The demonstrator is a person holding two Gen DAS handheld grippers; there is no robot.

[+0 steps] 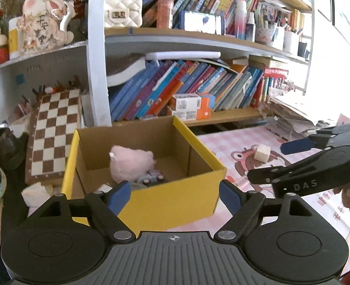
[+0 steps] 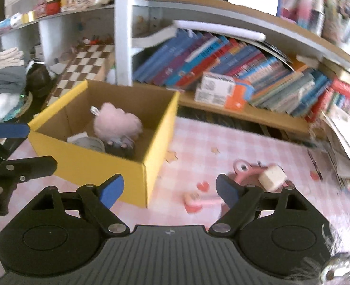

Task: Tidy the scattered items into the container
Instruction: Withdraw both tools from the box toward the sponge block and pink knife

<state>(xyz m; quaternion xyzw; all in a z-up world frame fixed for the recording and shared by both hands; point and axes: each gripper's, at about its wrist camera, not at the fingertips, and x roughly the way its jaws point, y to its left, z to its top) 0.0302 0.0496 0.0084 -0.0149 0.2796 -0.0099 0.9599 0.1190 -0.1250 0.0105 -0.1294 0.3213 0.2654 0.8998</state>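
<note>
A yellow cardboard box (image 1: 175, 197) stands open on the pink checked mat. Inside it lie a pink plush toy (image 1: 131, 163) and a small toy car (image 1: 152, 177). My left gripper (image 1: 175, 193) is open and empty, just in front of the box's near wall. My right gripper (image 2: 167, 190) is open and empty, to the right of the box (image 2: 89, 161). A cream cube block (image 2: 272, 178) lies on the mat just beyond my right fingertip; it also shows in the left wrist view (image 1: 262, 153). A pink toothbrush-like item (image 2: 198, 201) lies between the right fingers. The plush (image 2: 116, 121) and a grey round item (image 2: 91, 143) show in the box.
A bookshelf full of books (image 1: 186, 85) runs behind the mat. A chessboard (image 1: 53, 133) leans left of the box. Folded clothes (image 2: 3, 78) and clutter sit at far left. A stack of papers (image 2: 346, 137) lies at the right. The right gripper's body (image 1: 317, 166) reaches in from the right.
</note>
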